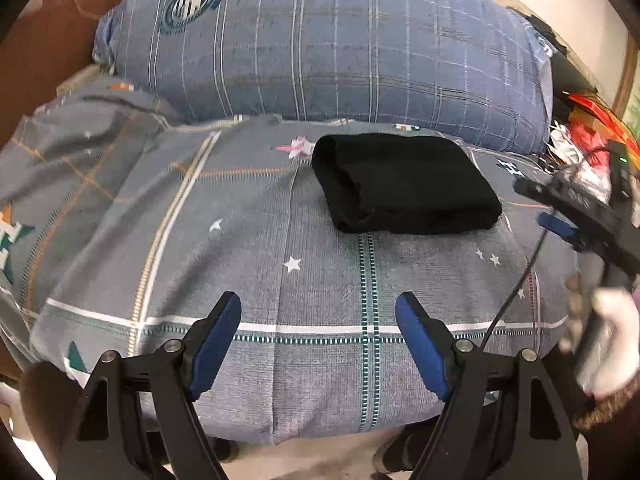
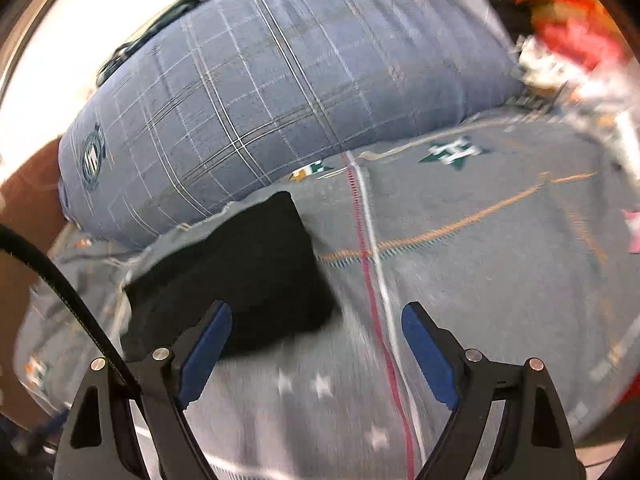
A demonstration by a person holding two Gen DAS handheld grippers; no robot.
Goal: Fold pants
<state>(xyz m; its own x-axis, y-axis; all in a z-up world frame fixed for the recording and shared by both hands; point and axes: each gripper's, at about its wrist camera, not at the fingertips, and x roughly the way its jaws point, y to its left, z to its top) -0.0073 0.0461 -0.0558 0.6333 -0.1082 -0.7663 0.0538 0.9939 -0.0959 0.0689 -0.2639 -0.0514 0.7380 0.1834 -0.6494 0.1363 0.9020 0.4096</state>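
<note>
The black pants [image 1: 404, 184] lie folded into a compact rectangle on the grey patterned bedspread [image 1: 260, 248], just in front of the blue plaid pillow. My left gripper [image 1: 318, 304] is open and empty, hovering over the bedspread well short of the pants. The right gripper [image 1: 560, 216] shows at the right edge of the left wrist view, beside the pants. In the right wrist view the right gripper [image 2: 318, 312] is open and empty, with the pants [image 2: 236, 280] ahead and to its left. That view is motion-blurred.
A large blue plaid pillow [image 1: 332, 48] lies behind the pants, also in the right wrist view [image 2: 280, 80]. Red and white clutter [image 1: 584, 136] sits at the bed's right. A brown headboard [image 1: 52, 40] stands at the left. A black cable [image 2: 68, 296] crosses the right wrist view.
</note>
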